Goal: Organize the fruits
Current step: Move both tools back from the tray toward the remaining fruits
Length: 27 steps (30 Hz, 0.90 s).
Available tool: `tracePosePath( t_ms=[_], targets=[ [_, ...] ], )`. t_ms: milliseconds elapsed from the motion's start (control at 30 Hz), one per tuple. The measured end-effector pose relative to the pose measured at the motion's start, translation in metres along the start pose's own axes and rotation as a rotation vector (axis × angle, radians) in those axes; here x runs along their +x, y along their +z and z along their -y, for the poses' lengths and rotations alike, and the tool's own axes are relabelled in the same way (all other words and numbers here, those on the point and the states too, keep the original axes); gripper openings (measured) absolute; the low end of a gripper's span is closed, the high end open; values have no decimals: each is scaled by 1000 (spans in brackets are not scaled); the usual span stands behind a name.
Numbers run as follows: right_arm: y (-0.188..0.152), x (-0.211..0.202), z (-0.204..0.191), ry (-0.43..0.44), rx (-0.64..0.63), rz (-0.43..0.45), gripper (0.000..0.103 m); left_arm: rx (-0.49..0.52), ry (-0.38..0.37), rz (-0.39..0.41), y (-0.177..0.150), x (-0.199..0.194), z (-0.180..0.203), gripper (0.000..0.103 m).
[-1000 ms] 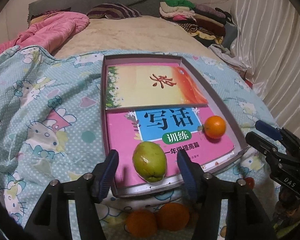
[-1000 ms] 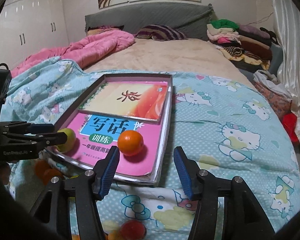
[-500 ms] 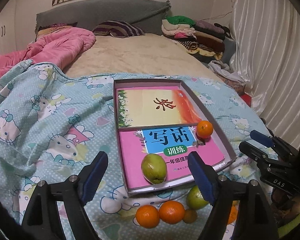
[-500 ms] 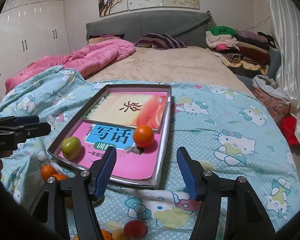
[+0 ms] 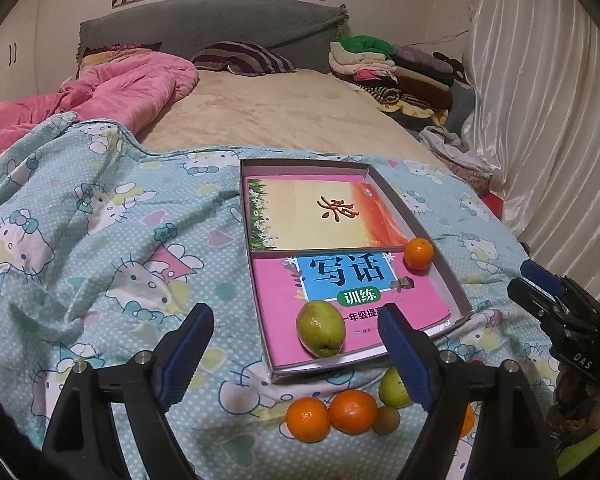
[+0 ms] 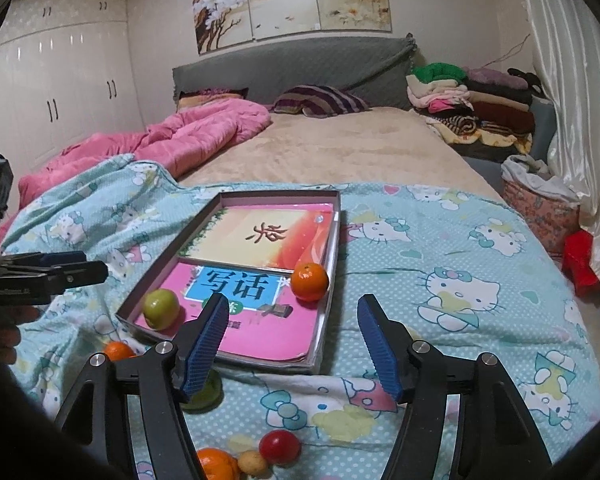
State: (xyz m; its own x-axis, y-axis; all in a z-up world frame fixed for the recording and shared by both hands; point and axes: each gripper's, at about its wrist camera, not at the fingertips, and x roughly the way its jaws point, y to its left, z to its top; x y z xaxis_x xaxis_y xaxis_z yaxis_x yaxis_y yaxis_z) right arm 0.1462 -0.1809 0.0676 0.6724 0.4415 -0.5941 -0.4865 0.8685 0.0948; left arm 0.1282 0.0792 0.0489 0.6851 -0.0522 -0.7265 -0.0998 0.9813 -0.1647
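While both tongs (image 5: pixel 296 334) (image 6: pixel 290 336) gape empty, loose oranges (image 5: pixel 328 416) crowd the box's (image 5: pixel 446 280) near edge.

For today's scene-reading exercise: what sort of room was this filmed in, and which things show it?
A bedroom in a home: a bed with a grey padded headboard, a striped pillow and pink quilt, and white wardrobes along the wall.

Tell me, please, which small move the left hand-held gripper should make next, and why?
Probably lower the left hand-held gripper, whose jaws are opening with nothing between them, toward the two loose oranges on the blanket. Only a green fruit and one orange sit in the box.
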Motion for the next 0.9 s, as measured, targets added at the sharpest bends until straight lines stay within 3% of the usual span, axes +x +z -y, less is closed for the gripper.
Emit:
tracePosePath(
  t_ms=[467,900],
  targets=[
    [-18,-15,-7,18,10,-10,70,24,-11,15,-6,-12,7,89],
    [-34,-18,-13,25,17,-38,71,37,15,-51,-36,-3,-3,89]
  ],
)
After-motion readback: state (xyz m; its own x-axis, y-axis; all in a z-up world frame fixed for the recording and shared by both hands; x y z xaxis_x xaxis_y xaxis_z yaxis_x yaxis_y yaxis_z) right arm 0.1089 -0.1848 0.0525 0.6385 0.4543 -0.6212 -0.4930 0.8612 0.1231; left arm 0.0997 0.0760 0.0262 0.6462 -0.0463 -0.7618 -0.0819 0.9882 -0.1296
